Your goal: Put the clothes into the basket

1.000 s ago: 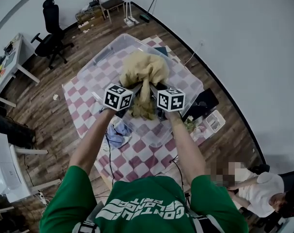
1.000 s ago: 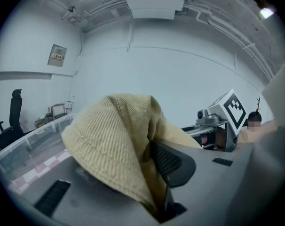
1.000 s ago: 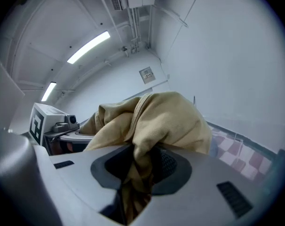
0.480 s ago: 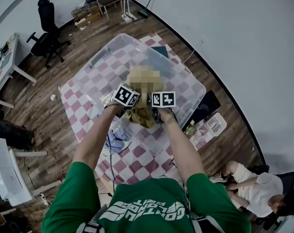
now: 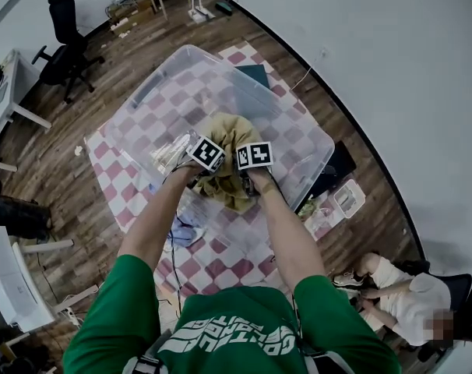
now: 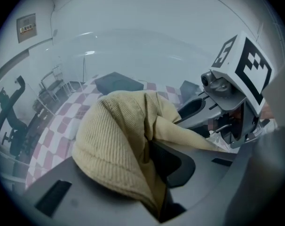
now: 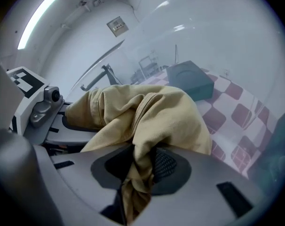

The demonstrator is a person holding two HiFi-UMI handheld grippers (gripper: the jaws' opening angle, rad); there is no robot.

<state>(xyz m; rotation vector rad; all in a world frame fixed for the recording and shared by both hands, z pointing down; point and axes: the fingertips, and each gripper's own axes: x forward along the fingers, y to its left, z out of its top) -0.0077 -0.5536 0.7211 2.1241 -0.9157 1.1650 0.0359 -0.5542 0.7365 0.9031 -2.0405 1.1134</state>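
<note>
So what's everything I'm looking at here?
tan garment: one, tan, bunched over the clear bin, gripped from both sides
clear bin: one, see-through, on the checkered cloth
dark teal item: one, teal, apparently inside the bin's far end
checkered cloth: one, pink and white, spread under the bin
blue garment: one, blue, on the cloth near the bin
office chair: one, black, far left on the wooden floor
seated person: one, white top, lower right
left gripper: one, grey, jaws shut on the tan garment
right gripper: one, grey, jaws shut on the tan garment

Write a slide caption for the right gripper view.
Right gripper shut on the tan garment inside the clear bin, a dark teal item lying beyond.
</note>
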